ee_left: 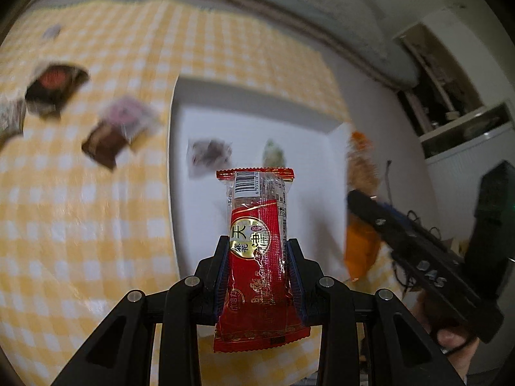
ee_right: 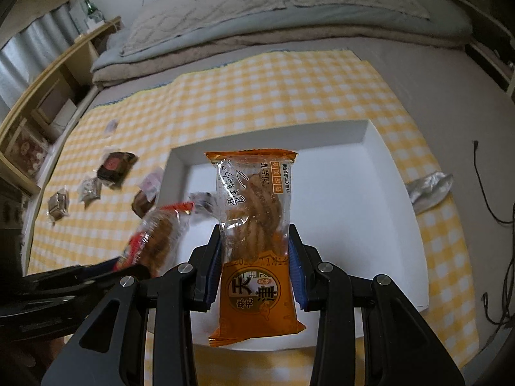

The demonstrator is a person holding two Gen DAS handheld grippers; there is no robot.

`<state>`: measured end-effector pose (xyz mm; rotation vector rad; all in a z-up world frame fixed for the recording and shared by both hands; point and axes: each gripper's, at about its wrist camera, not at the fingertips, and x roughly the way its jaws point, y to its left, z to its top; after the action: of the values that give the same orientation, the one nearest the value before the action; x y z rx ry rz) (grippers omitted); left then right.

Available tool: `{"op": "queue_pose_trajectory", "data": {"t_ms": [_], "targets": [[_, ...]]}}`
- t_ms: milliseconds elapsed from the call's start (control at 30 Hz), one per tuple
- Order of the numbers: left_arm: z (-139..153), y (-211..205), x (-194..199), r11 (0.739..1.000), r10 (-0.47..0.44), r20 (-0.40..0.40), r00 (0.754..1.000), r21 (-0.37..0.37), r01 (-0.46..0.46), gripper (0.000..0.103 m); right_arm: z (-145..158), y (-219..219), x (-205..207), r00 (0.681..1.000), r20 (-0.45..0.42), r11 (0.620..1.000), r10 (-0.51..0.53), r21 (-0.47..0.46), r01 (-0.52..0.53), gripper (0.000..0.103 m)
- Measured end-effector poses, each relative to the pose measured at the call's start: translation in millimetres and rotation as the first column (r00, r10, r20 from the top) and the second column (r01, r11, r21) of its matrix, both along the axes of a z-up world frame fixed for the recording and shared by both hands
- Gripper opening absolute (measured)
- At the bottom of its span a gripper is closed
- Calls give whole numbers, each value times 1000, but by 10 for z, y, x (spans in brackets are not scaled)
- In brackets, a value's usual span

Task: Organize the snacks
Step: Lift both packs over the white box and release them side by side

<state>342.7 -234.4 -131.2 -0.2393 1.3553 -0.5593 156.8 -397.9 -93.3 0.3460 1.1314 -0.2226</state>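
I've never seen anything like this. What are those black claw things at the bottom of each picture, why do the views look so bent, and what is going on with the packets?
There is no robot here: a person holds a two-finger gripper in each hand, and each carries a wide-angle camera looking along its fingers, which bends the view. One picture comes from the left gripper, shut on a red snack packet. The other comes from the right gripper, shut on an orange snack packet. Both hang over a white tray lying on a yellow checked cloth. The tray already holds a couple of small wrapped snacks. More wrapped snacks lie loose on the cloth to the left, so the sorting looks unfinished.
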Motion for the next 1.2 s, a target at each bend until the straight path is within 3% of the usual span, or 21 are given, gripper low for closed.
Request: {"op": "queue_pose_trajectory", "data": {"t_ms": [167, 533, 600, 667, 933, 1200], "targets": [[-191, -102, 164, 999, 15, -78, 997, 37, -12, 33, -96, -67, -38, 1000, -28, 1000, 8, 3, -8, 37], [-348, -93, 439, 993, 110, -89, 990, 50, -106, 36, -267, 10, 70, 995, -86, 999, 51, 17, -50, 37], [-331, -119, 463, 995, 98, -82, 992, 40, -94, 42, -290, 27, 89, 994, -90, 998, 55, 26, -53, 37], [-299, -87, 440, 997, 78, -74, 994, 14, -77, 54, -316, 39, 110, 994, -98, 998, 56, 31, -53, 37], [-148, 117, 270, 999, 1, 7, 1000, 34, -2, 65, -464, 37, 190, 989, -136, 996, 55, 71, -46, 38], [-2, 183, 133, 993, -77, 93, 993, 93, 68, 83, -446, 76, 140, 990, -135, 998, 45, 45, -40, 52]]}}
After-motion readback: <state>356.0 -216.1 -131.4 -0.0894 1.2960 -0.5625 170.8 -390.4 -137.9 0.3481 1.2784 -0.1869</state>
